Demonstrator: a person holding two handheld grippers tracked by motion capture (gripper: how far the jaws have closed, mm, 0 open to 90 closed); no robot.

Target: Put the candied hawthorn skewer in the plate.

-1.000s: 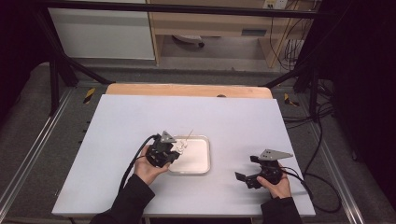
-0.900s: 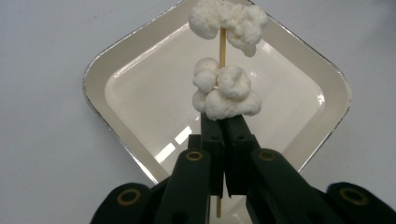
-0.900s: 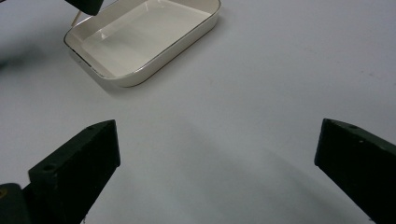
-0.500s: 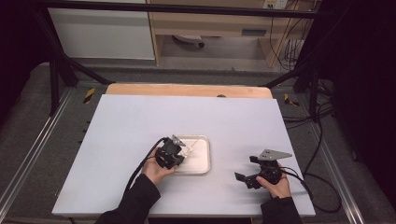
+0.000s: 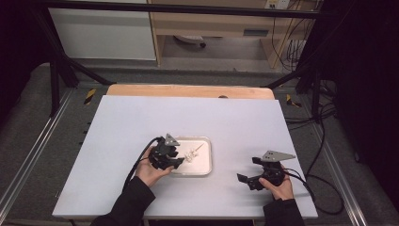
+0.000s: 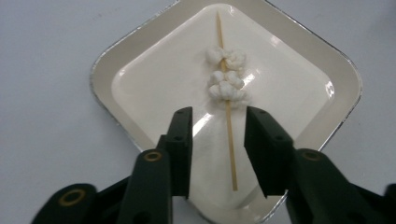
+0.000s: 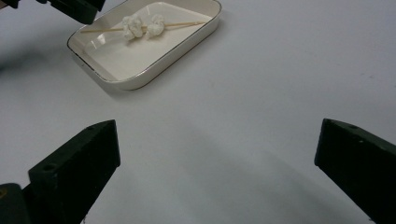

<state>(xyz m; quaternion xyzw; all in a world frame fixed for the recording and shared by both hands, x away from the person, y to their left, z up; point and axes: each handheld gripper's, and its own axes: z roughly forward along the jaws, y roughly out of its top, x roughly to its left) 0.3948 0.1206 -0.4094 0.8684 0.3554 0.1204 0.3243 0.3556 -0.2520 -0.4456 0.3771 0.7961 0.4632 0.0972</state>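
Left tongs (image 6: pixel 218 140) just opened partway, straddling but not pinching the skewer (image 6: pixel 226 100), now lying in the white tray (image 6: pixel 140 56) at frame centre: likely released, placement apparently done. Right tongs (image 7: pixel 217 172) spread wide, empty, over bare tabletop (image 7: pixel 280 70) at lower right.

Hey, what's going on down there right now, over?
Left gripper just opened, skewer lying loose between its jaws in the white tray. Right gripper open, idle over bare table. Nothing in the way.

skewer (image 6: pixel 228 140) — white pieces threaded | flat in white tray (image 6: pixel 135 95)
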